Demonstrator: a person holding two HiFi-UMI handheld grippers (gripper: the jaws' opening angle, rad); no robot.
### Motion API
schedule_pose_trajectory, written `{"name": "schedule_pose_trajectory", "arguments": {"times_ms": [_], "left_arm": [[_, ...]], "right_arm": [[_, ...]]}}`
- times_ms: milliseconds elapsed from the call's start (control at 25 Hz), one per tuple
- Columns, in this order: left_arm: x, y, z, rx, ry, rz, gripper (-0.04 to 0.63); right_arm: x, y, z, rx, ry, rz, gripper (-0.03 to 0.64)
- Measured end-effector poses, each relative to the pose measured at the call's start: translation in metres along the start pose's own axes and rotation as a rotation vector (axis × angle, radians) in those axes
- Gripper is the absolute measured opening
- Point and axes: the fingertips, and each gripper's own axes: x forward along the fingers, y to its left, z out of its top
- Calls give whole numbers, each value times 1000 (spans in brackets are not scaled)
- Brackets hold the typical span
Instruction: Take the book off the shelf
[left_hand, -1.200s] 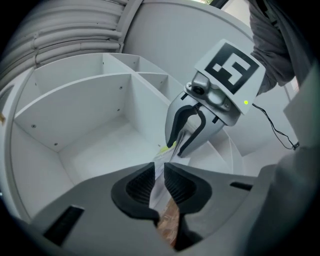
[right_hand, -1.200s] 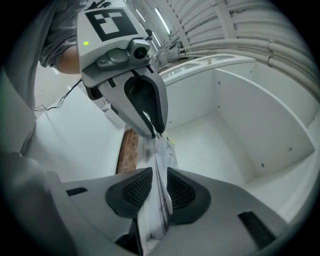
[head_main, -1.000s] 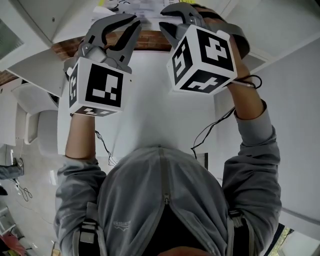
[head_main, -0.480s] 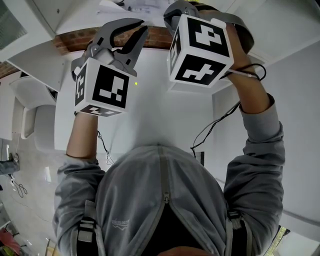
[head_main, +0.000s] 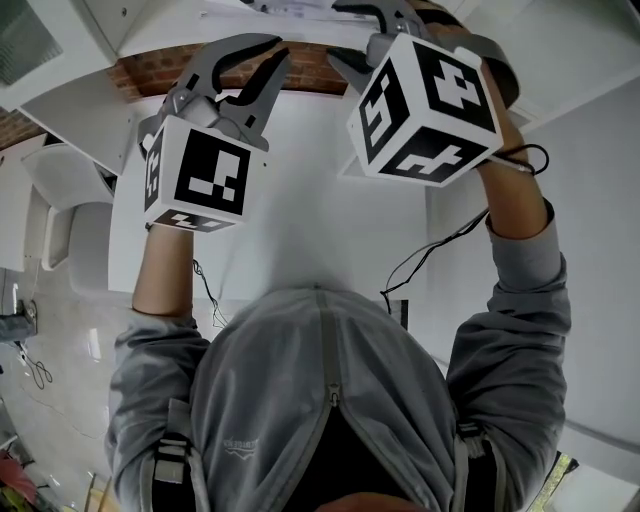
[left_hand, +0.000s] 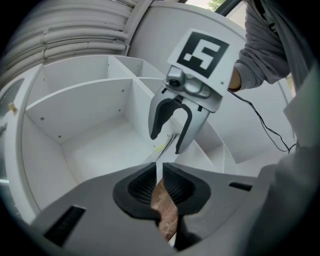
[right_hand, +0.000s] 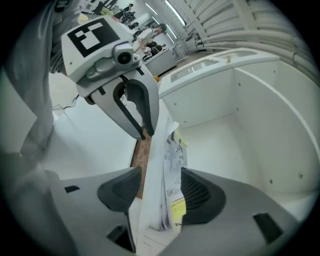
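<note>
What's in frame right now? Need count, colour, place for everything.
book: 1, white pages, brick-patterned cover, yellow label; upright at the shelf front, between both grippers' jaws
shelf: 1, white, open compartments; beyond the book
cable: 1, black, thin; trailing from the right wrist
hoodie: 1, grey; on the person, low in the head view
left gripper: 1, grey with black-and-white marker cube; jaws shut on the book's edge
right gripper: 1, same colours; jaws have just been opening and stand apart, with the book between them
</note>
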Motion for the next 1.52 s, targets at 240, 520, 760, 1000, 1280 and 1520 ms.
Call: {"name": "schedule_pose_trajectory", "arguments": {"times_ms": [240,520,760,1000,1280,1520], "left_arm": [[-7,0,-2,-11,2,14,43],[-12,3,-9,-31,17,20,44],[-8,-1,-9,-28,23,3,44],[-8,-2,1,7,12,12,44],[-2,0,1,296,108,98,130],[5,-13,-6,770,261,150,259]], "right_arm": [[37,8,-16,43,79,190,267],[54,7,-24,66,128,131,264],[47,15,-22,84,81,36,259],[32,14,-15,20,71,-114,163],[22,15,-11,-39,77,-232,101],[2,26,-3,-49,51,-244,95]]}}
